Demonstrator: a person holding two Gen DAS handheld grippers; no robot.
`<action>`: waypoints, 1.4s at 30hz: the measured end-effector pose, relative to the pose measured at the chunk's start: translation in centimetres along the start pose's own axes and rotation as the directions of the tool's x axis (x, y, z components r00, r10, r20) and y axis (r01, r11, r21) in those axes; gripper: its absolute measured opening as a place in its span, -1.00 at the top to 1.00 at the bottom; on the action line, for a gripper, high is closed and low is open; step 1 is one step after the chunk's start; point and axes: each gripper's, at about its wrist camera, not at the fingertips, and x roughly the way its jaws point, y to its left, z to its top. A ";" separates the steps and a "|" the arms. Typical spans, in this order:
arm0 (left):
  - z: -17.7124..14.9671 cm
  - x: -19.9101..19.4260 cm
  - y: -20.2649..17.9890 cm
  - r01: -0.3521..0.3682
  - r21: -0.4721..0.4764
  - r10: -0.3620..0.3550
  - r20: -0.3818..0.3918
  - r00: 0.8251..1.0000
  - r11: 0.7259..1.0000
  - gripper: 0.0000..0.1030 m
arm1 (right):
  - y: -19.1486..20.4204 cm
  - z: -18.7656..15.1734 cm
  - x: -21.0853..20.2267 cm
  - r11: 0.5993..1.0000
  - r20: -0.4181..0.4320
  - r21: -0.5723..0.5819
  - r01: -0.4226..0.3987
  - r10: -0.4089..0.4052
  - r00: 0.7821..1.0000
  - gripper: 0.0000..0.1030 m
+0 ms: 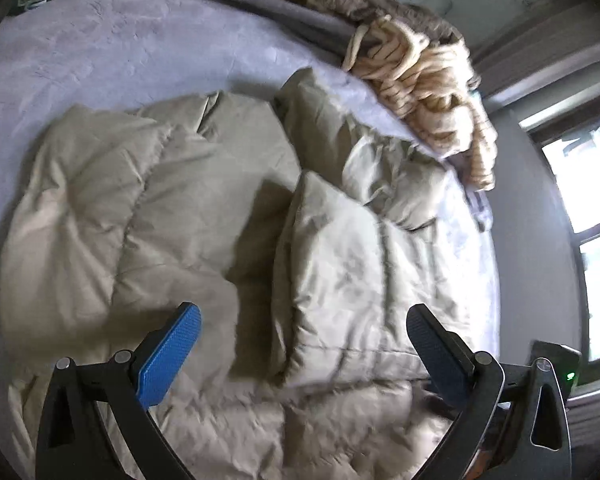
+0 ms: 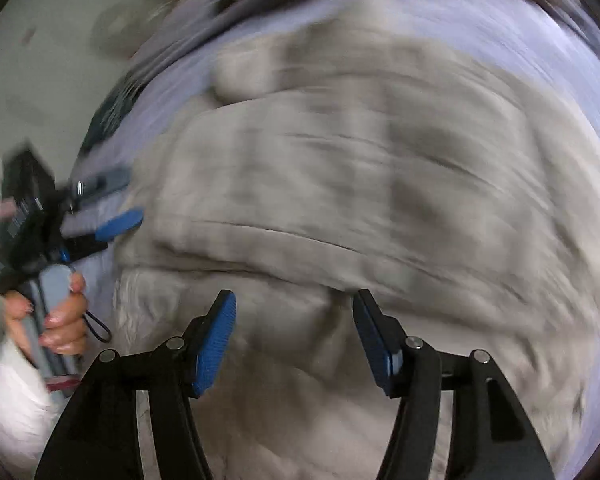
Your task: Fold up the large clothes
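A large beige quilted jacket (image 1: 204, 208) lies spread on a lavender bed sheet (image 1: 100, 60), one panel folded over its middle and a sleeve (image 1: 384, 160) lying toward the right. My left gripper (image 1: 304, 314) hovers over the jacket's near part, open wide with nothing between its blue pads. The right wrist view is motion-blurred. There the jacket (image 2: 360, 168) fills the frame and my right gripper (image 2: 295, 300) stands open above a fold, with no cloth pinched. At that view's left edge a hand (image 2: 64, 312) holds the left gripper (image 2: 128, 198), open by the jacket's edge.
A chunky cream knit blanket (image 1: 432, 92) and a grey blanket (image 1: 284, 12) lie along the bed's far side. On the right is a bright window (image 1: 588, 184). A black device with a green light (image 1: 556, 360) shows at the lower right. A white sleeve (image 2: 12, 408) covers the person's arm.
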 end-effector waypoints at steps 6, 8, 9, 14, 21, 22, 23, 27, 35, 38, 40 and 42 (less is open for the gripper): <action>0.2 2.9 -1.1 0.012 0.012 -0.011 -0.017 1.000 1.000 -0.67 | -14.3 -2.6 -4.9 0.842 0.194 0.496 -0.212 0.131 0.972 -0.26; 0.4 3.7 -2.0 0.018 0.014 -0.017 -0.041 0.999 1.000 0.80 | -17.8 -3.4 -5.8 0.750 0.287 0.597 -0.286 0.134 0.949 -0.26; 0.5 3.7 -2.5 -0.009 0.012 0.010 -0.035 0.999 1.000 0.79 | -18.8 -3.6 -6.1 0.721 0.315 0.620 -0.310 0.132 0.940 -0.22; 0.1 0.0 -4.2 -0.054 0.091 0.043 0.115 0.992 0.994 0.80 | -18.5 -1.1 -8.0 0.815 0.307 0.547 -0.191 0.017 0.952 0.88; -1.3 2.2 -0.7 -0.184 0.124 0.179 0.046 0.983 0.975 0.80 | -16.6 1.8 -5.3 0.925 0.204 0.379 -0.008 -0.075 0.976 0.88; -1.6 2.4 -0.3 -0.189 0.123 0.184 0.045 0.982 0.974 0.79 | -17.4 1.3 -4.3 0.917 0.183 0.398 -0.007 -0.073 0.980 0.88; -1.7 2.4 -0.2 -0.198 0.122 0.193 0.049 0.980 0.973 0.76 | -17.3 0.7 -4.2 0.911 0.178 0.411 -0.013 -0.066 0.982 0.88; -1.7 0.4 -0.6 -0.333 0.125 0.320 0.118 0.940 0.934 0.31 | -17.6 -1.2 -5.3 0.891 0.173 0.449 -0.062 -0.018 0.985 0.71; -0.7 -4.9 -0.6 -0.346 0.155 0.310 0.220 0.925 0.925 0.12 | -15.1 -0.9 -11.8 0.934 0.306 0.358 0.007 -0.125 0.944 -0.32; -0.3 -3.0 -2.6 -0.337 0.207 0.295 0.207 0.933 0.919 0.11 | -17.1 2.2 -10.8 0.908 0.331 0.412 -0.073 -0.074 0.941 -0.33; -0.3 -1.2 -3.6 -0.326 0.224 0.286 0.192 0.939 0.919 0.11 | -19.0 4.6 -7.9 0.859 0.309 0.479 -0.183 0.030 0.951 -0.33; -0.5 0.6 -4.1 -0.329 0.230 0.296 0.166 0.941 0.916 0.11 | -20.5 6.2 -4.6 0.790 0.267 0.560 -0.248 0.111 0.957 -0.03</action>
